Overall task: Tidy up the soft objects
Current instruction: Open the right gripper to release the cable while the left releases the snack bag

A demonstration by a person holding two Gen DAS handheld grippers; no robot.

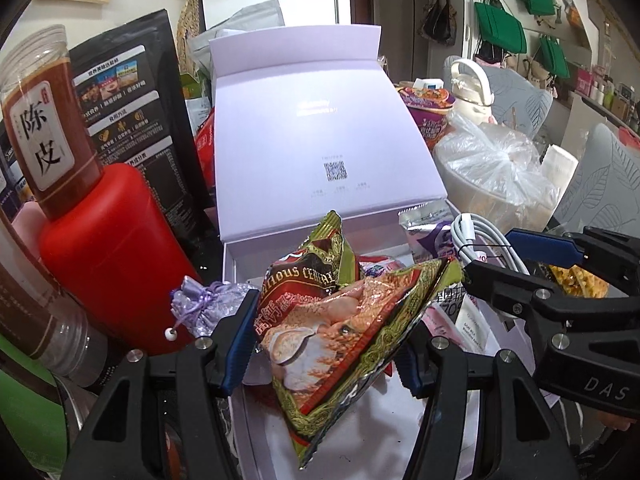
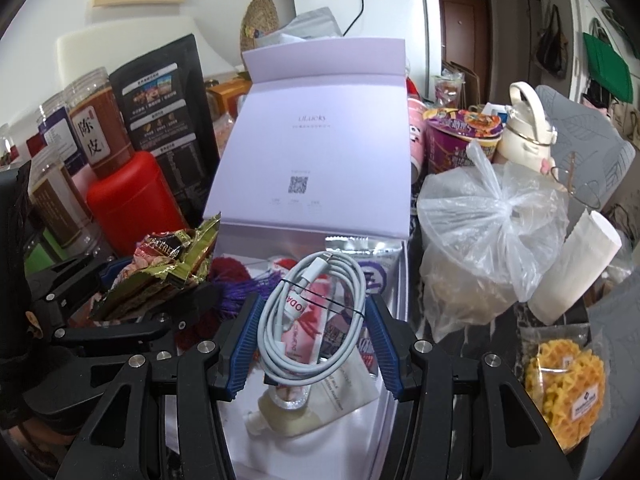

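Note:
My left gripper [image 1: 324, 344] is shut on a green and red cereal snack packet [image 1: 340, 320], which hangs tilted over the open lilac gift box [image 1: 236, 256]. The box lid [image 1: 320, 140] stands upright behind it. In the right wrist view my right gripper [image 2: 312, 340] is shut on a coiled white charging cable [image 2: 316, 304], held over the same box [image 2: 394, 280]. Under the cable lie sachets, a purple tassel [image 2: 236, 296] and a small cream tube [image 2: 280, 416]. Each gripper shows in the other's view: the right gripper [image 1: 516, 260] with the cable, the left gripper [image 2: 152, 284] with the packet [image 2: 160, 268].
Left of the box stand a red canister [image 1: 112, 248], a brown-filled jar [image 1: 44, 120] and a black pouch [image 1: 132, 112]. A lilac drawstring pouch [image 1: 204, 304] sits by the left finger. On the right are a knotted plastic bag [image 2: 488, 240], a purple noodle cup [image 2: 460, 136] and a wrapped yellow waffle [image 2: 564, 380].

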